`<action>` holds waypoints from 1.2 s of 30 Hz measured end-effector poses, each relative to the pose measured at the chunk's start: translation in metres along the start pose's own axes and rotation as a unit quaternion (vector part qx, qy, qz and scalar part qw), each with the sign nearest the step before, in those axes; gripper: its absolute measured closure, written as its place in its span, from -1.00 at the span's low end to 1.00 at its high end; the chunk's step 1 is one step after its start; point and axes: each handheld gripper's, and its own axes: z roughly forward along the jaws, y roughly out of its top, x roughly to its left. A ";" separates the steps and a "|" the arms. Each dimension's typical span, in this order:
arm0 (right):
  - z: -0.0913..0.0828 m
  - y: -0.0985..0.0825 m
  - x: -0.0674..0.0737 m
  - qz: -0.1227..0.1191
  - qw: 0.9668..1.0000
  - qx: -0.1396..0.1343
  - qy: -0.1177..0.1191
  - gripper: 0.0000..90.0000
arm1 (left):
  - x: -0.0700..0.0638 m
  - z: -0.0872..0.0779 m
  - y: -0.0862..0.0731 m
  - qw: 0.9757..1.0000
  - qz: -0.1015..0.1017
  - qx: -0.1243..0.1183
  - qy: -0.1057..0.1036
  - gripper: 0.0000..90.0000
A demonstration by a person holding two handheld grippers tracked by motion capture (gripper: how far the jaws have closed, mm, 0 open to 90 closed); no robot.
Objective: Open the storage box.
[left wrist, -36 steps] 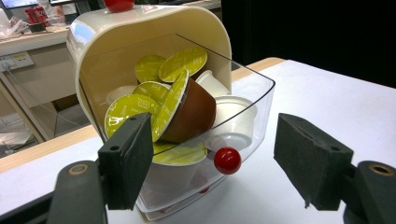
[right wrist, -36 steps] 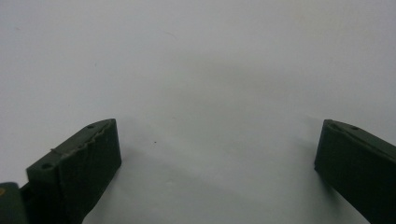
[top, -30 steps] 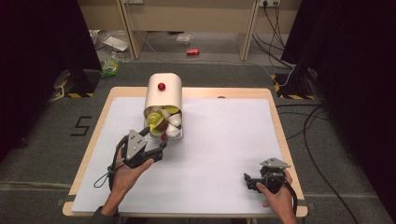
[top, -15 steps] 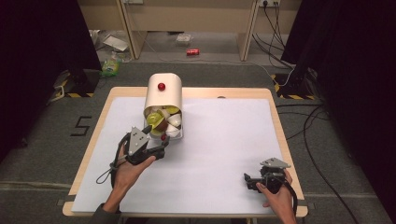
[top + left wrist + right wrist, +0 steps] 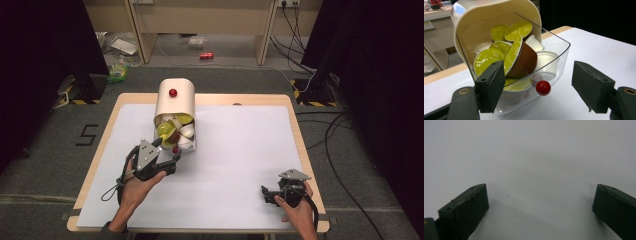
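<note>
The landmark here is the cream capsule dispenser (image 5: 174,100), which stands at the far middle-left of the white table (image 5: 240,150), its clear tilt-out drawer (image 5: 186,142) swung open toward the person.

Going from left to right in the high view, the left gripper (image 5: 172,161) comes first. It sits just in front of the dispenser, on the near side of the drawer, held in the person's left hand (image 5: 134,186). Its jaws stand wide and grip nothing. In the left gripper view they sit one to each side of the drawer's front: the left jaw overlaps the clear wall (image 5: 559,50), and the right jaw is off to the side over bare table. The small red knob (image 5: 543,87) on the drawer front lies between the two jaws and touches neither.

Inside the drawer lies a heap of coffee capsules (image 5: 517,56), some brown with green foil lids and some white, piled at odd angles.

Farther right, well apart from the dispenser and near the table's front right corner, rests the right gripper (image 5: 266,194), held in the right hand (image 5: 297,210). Its jaws also stand wide and hold nothing, with plain white table between them.
</note>
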 end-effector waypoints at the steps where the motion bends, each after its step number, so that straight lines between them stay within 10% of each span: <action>1: 0.000 0.000 0.000 0.000 1.000 0.000 0.000 -0.98 | 0.000 0.000 0.000 1.000 0.000 0.001 -0.001 -0.41; 36: 0.000 0.000 0.000 0.000 1.000 0.000 0.000 -0.98 | 0.002 -0.001 0.007 1.000 0.001 0.002 0.011 -0.41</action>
